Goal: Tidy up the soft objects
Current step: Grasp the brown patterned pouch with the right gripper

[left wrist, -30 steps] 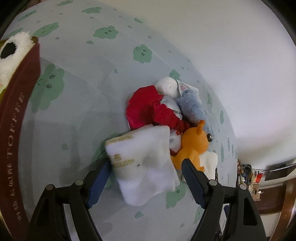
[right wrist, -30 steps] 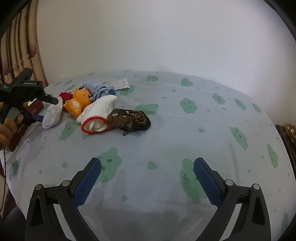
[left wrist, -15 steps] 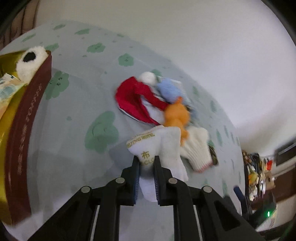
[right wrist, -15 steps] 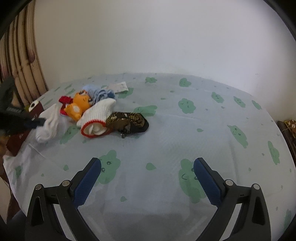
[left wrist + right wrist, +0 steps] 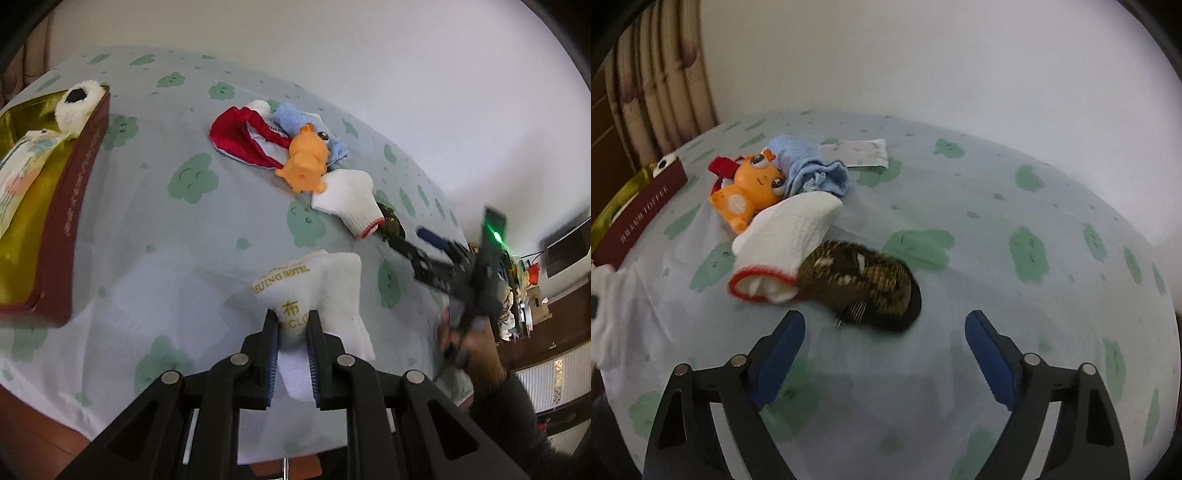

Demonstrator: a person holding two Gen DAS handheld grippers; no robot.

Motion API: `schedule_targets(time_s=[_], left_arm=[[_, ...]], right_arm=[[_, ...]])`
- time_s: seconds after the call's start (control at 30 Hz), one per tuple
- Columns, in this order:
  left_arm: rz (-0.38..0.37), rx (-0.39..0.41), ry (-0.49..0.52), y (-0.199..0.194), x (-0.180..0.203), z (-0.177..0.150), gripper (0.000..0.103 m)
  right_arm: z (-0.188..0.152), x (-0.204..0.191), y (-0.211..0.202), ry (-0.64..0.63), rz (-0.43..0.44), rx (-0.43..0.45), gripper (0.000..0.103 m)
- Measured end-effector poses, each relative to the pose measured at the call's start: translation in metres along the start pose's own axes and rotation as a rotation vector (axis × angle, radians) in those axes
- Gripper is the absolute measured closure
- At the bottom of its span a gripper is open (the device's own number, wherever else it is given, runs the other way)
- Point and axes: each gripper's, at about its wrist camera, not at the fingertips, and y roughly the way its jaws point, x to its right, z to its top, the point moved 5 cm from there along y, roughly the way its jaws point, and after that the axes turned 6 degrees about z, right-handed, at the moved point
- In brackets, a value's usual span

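My left gripper (image 5: pixel 292 325) is shut on a white hotel cloth (image 5: pixel 317 288) with gold lettering and holds it above the table. On the table lie a red cloth (image 5: pixel 240 136), an orange plush toy (image 5: pixel 306 162), a blue cloth (image 5: pixel 291 118), a white glove with a red cuff (image 5: pixel 351 203) and a dark patterned pouch (image 5: pixel 871 284). My right gripper (image 5: pixel 884 328) is open just in front of the pouch, empty. The orange toy (image 5: pixel 750 192), blue cloth (image 5: pixel 809 173) and glove (image 5: pixel 786 240) also show in the right wrist view.
A maroon box with a gold lining (image 5: pixel 55 206) stands at the left with a panda plush (image 5: pixel 77 103) and a packet inside. The box also shows in the right wrist view (image 5: pixel 635 218). A white packet (image 5: pixel 860 153) lies behind the pile. The cloud-print tablecloth (image 5: pixel 1034 258) covers the table.
My left gripper closed on the white hotel cloth and lifted it back from the pile. My right gripper moved forward and left, close up to the dark pouch, staying open.
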Motion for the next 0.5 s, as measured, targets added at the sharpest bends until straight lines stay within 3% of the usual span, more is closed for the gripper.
schedule_targets(time_s=[0.2,0.23,0.27,0.3,0.5], left_arm=[[0.009,-0.01,0.006,0.0,0.0,-0.001,0.088],[0.009,-0.01,0.008,0.0,0.001,0.0,0.088],[0.005,-0.008,0.013,-0.001,0.004,-0.001,0.088],[0.002,-0.007,0.017,-0.001,0.006,-0.001,0.088],[-0.015,0.011,0.029,-0.009,0.014,-0.003,0.088]], right_arm=[[0.023,-0.003,0.032,-0.126,0.033,-0.078,0.02],[0.023,-0.003,0.036,-0.12,0.06,-0.092,0.034],[0.025,-0.003,0.037,-0.098,0.111,-0.093,0.062],[0.024,-0.002,0.038,-0.085,0.106,-0.101,0.069],[0.012,0.006,0.021,0.066,0.132,-0.081,0.073]])
